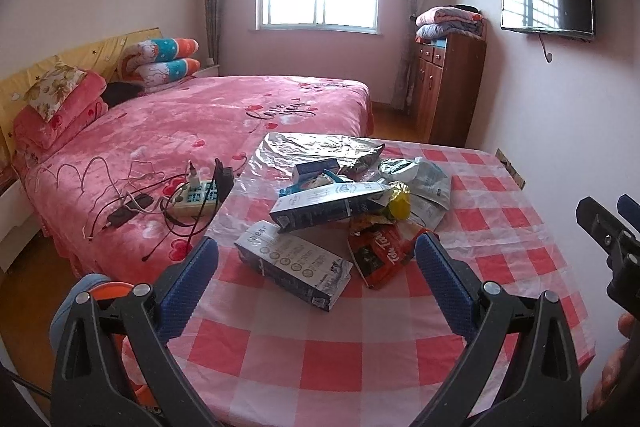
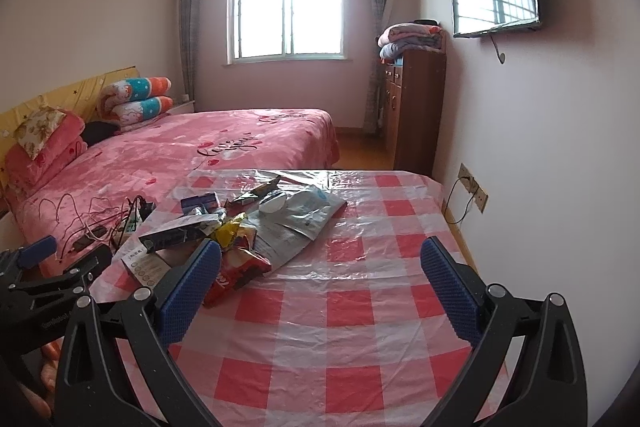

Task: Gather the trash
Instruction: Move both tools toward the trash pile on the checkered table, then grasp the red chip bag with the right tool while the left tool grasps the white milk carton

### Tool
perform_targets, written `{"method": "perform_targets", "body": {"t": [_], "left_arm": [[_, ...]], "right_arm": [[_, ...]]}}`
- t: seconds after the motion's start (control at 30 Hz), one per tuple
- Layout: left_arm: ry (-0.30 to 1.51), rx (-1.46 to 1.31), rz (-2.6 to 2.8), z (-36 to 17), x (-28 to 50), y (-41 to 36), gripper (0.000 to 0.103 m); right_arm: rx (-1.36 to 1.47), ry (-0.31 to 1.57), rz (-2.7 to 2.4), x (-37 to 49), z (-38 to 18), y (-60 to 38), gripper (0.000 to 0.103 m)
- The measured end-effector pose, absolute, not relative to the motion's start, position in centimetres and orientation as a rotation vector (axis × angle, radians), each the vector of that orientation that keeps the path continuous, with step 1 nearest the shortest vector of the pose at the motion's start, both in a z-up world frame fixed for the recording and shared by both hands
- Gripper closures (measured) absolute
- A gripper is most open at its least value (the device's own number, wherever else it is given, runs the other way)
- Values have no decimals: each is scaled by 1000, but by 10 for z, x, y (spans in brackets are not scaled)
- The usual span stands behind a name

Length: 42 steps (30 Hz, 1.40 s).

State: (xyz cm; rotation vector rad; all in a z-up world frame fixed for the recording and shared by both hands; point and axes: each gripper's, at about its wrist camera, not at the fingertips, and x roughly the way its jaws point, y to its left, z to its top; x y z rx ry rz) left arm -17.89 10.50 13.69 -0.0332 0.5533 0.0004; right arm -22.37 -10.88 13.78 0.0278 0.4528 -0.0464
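Both grippers empty, jaws spread wide, nothing between the pads. Left gripper (image 1: 316, 267) hovers above the near edge of the checked table (image 1: 360, 367), aimed forward and slightly down; right gripper (image 2: 320, 267) sits beside it at similar height, aimed at bare cloth to the right of the pile. Trash sits ahead of the left jaws: nearest is a grey carton (image 1: 294, 273) lying flat just past the left pad, a red wrapper (image 1: 380, 255) between the pads further on, then a second carton (image 1: 332, 205) stacked across the heap, a yellow wrapper (image 1: 398, 201), a white plastic pouch (image 1: 424, 179), small boxes behind. From the right wrist the red wrapper (image 2: 240, 277) is touching the left pad's outline, pile off to the left of the jaws. No bin clearly visible; orange rim low left of the left jaws, cannot tell what it is. Risks: glossy plastic tablecloth may drag or bunch if pads scrape it; a flat carton may skid away instead of being pinched; pulling a lower item may topple the stacked carton; crinkly wrappers may slip out. Power strip (image 1: 196, 195) and cables on the bed (image 1: 160, 131) lie left of the heap, could snag.
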Motion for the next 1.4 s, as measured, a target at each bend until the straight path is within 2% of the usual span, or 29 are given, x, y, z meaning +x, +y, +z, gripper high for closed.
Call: {"method": "perform_targets", "body": {"t": [0.53,1.03,1.4], "left_arm": [[560,-26,13,130,-182,112,4],[647,-40,45,91,-172,143,4],[768,-303,-69,68,-135,189,4]], "right_arm": [[69,459,-28,-225,132,-112,4],[219,618,133,-193,71,-112,4],[475,754,337,-160,31,-123,6]]}}
